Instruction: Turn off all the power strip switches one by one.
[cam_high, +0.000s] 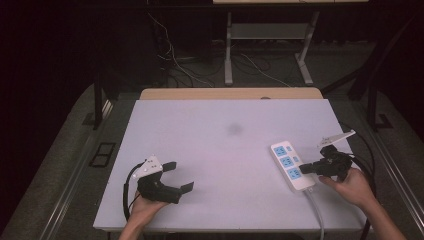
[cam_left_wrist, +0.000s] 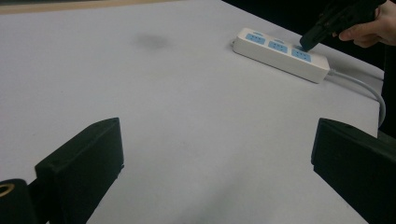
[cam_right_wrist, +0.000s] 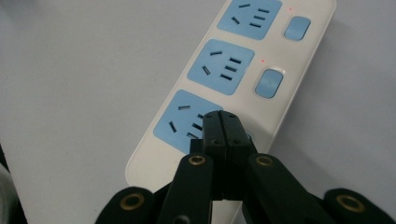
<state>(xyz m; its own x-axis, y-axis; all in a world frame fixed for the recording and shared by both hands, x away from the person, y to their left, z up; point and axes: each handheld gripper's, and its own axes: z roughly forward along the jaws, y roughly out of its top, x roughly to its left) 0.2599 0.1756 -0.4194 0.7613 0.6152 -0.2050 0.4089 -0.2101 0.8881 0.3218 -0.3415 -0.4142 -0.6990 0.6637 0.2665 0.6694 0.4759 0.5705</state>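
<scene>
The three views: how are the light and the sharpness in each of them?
High view: dim room, the white foam table top evenly lit, a faint grey smudge on it. Left gripper view: near black jaws soft, the white three-socket power strip sharper. Right gripper view: strip bright and clear, shut right gripper dark, slightly soft.

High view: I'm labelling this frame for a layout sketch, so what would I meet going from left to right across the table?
Left gripper, fingers apart over the bare table → faint dark smudge on the table top → white power strip with blue sockets → right gripper, fingers shut and tips at the strip's nearest socket.
</scene>
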